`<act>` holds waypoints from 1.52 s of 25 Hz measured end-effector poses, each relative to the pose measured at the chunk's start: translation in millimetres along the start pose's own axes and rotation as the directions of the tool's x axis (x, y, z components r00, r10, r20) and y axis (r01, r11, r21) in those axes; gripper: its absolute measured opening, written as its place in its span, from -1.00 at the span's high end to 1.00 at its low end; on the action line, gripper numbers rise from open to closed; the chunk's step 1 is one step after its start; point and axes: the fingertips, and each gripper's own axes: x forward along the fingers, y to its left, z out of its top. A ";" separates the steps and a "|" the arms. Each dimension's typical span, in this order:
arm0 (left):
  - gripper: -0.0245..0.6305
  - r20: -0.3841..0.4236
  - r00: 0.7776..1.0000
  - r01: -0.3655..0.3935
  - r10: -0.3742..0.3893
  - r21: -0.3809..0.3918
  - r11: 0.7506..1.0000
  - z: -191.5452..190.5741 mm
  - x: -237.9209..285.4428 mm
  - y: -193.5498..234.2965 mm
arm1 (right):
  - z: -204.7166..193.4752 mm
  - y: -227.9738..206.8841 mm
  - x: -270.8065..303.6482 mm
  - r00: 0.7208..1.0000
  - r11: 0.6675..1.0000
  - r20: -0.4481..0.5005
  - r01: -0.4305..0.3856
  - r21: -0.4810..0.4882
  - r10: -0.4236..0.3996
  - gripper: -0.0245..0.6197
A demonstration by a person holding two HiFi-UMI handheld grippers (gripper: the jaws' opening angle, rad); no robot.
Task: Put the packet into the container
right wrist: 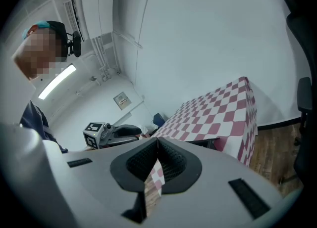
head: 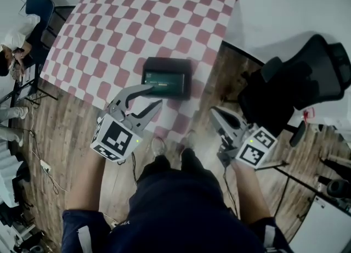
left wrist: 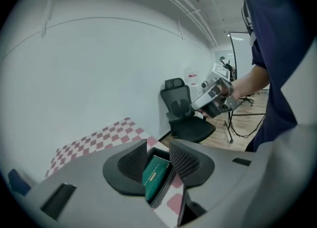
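A dark green packet (head: pixel 164 80) lies flat inside a black container (head: pixel 184 90) near the front edge of the table with the red-and-white checked cloth (head: pixel 137 21). My left gripper (head: pixel 157 95) hovers at the container's near left side. Its jaws stand apart and touch nothing. In the left gripper view the packet (left wrist: pixel 156 175) shows through the gap of the left gripper (left wrist: pixel 158 145), lying in the container (left wrist: pixel 162 188) below. My right gripper (head: pixel 215 111) hangs off the table's front right corner. In the right gripper view the right gripper (right wrist: pixel 157 140) has its jaws together and empty.
A black office chair (head: pixel 307 76) stands on the wooden floor right of the table. A person (head: pixel 13 43) sits at the far left beside a blue chair (head: pixel 38 2). Cables (head: pixel 41 161) trail across the floor on the left. A white wall lies behind the table.
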 end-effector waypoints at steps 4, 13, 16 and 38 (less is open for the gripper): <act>0.60 0.080 0.995 -0.054 0.060 -0.076 0.996 11.6 -27.6 -8.5 | 2.3 23.3 0.7 1.000 0.999 0.008 -0.018 -0.038 0.018 0.87; 0.79 0.145 0.981 -0.095 0.127 -0.209 0.973 -1.2 -69.0 -35.4 | -7.0 67.3 5.7 0.998 0.994 0.021 -0.060 -0.092 0.062 0.87; 0.81 0.150 0.981 -0.083 0.124 -0.251 0.964 -10.6 -78.7 -47.8 | -11.1 82.1 7.2 0.997 0.991 0.018 -0.071 -0.111 0.074 0.87; 0.85 0.217 0.967 -0.034 0.130 -0.396 0.917 -13.2 -96.7 -58.2 | -22.1 116.0 13.6 0.994 0.974 -0.022 -0.114 -0.198 0.112 0.87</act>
